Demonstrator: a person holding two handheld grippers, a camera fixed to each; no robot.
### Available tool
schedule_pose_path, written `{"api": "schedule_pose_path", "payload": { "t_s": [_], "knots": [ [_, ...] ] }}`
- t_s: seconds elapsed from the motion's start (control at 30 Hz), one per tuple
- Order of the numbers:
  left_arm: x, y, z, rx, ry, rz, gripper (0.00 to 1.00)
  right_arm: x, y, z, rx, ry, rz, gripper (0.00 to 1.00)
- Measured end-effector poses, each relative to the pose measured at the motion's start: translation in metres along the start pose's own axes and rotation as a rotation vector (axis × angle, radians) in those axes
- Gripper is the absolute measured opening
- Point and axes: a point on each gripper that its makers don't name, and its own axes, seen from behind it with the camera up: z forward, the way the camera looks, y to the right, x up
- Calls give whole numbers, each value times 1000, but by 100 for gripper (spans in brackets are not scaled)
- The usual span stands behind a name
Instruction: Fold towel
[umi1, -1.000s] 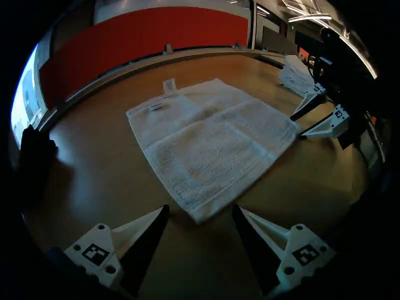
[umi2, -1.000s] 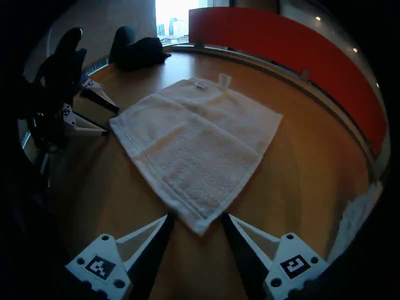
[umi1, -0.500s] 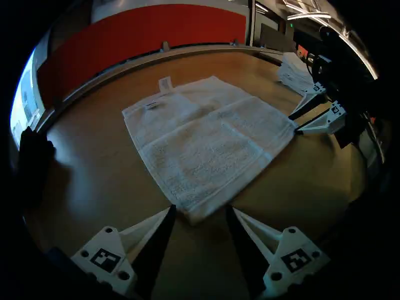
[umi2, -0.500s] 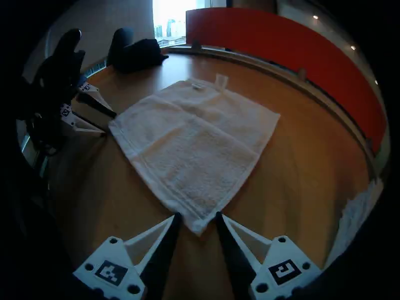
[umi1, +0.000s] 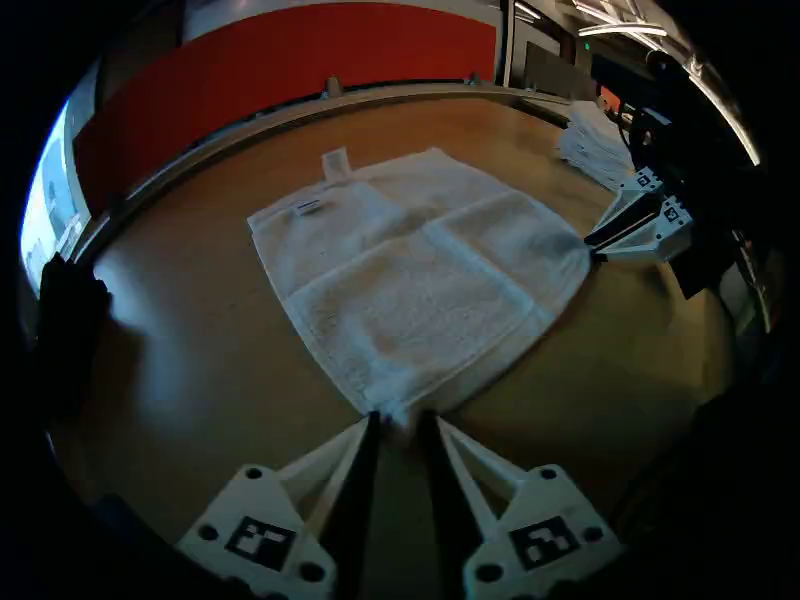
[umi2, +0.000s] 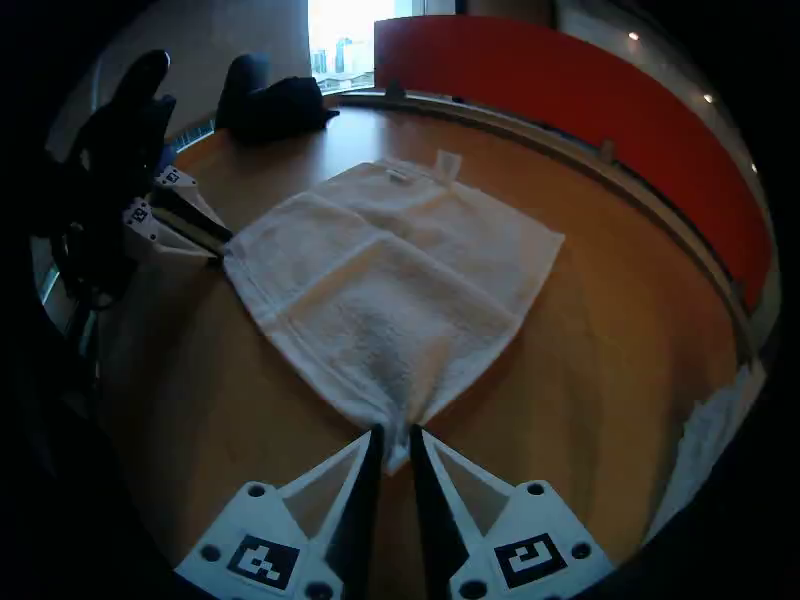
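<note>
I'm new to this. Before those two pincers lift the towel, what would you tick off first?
1. Left gripper pinching a towel corner: ok, both fingers press on it.
2. Right gripper pinching the neighbouring corner: ok.
3. Towel lying spread on the table: ok, slightly bunched at the pinched corners.
4. Far edge with the tag free of anything on top: ok.
5. Pile of white towels apart from this one: ok.
6. Grip firm enough to survive lifting: cannot tell.

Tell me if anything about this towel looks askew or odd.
Nothing serious. The towel lies flat on the table; two corners are puckered where the left gripper and right gripper pinch them, and a small tag sticks out past the far edge.
</note>
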Motion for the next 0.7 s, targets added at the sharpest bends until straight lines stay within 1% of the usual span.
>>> {"api": "schedule_pose_path", "payload": {
  "t_s": [0.03,0.1,0.23,0.37,0.47,0.7],
  "knots": [
    [0,0,0,5,-1,-5,20,0,0,0,0,0,-1,20],
    [1,0,1,14,-4,-13,16,1,0,0,1,0,-1,19],
    [2,1,1,25,-6,-23,13,5,-1,-1,4,9,4,15],
    [5,2,-1,29,-2,-41,13,8,-1,-3,5,16,9,13],
    [10,2,-5,31,9,-54,13,9,0,-6,4,22,9,13],
    [21,1,-12,36,26,-63,13,13,1,-13,8,35,24,12]
  ]
}}
